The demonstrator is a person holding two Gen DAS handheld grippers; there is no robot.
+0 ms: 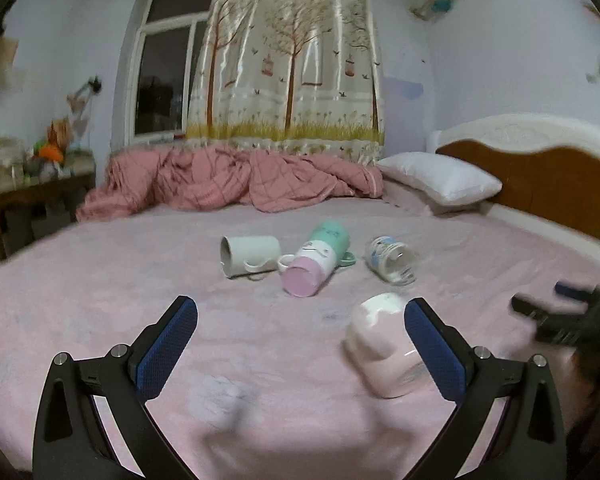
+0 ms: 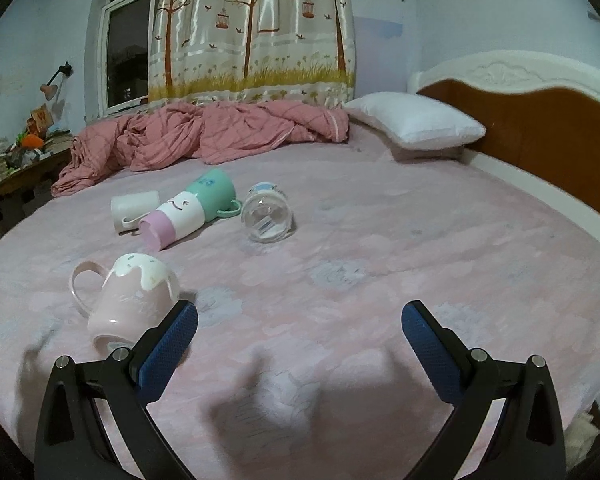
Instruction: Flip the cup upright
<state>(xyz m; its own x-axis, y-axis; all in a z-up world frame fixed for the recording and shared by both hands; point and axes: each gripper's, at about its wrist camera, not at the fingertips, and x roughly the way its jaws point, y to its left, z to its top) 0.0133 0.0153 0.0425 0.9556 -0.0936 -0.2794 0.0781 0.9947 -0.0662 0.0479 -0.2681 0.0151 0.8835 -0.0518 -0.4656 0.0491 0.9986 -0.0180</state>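
Note:
A pale pink mug with a white drip-glaze top (image 1: 384, 350) (image 2: 134, 300) lies tipped over on the pink bed sheet (image 1: 260, 360), handle to the left in the right wrist view. My left gripper (image 1: 300, 312) is open and empty; the mug lies just inside its right finger. My right gripper (image 2: 300, 316) is open and empty; the mug lies just left of its left finger. The right gripper also shows in the left wrist view (image 1: 552, 304) at the far right.
Further back lie a white mug (image 1: 250, 256) (image 2: 134, 208), a pink, white and green mug (image 1: 314, 262) (image 2: 190, 208) and a clear glass cup (image 1: 392, 260) (image 2: 266, 216), all on their sides. A pink quilt (image 1: 236, 176), white pillow (image 1: 440, 176), headboard (image 1: 540, 172) and cluttered side table (image 1: 20, 176) surround the bed.

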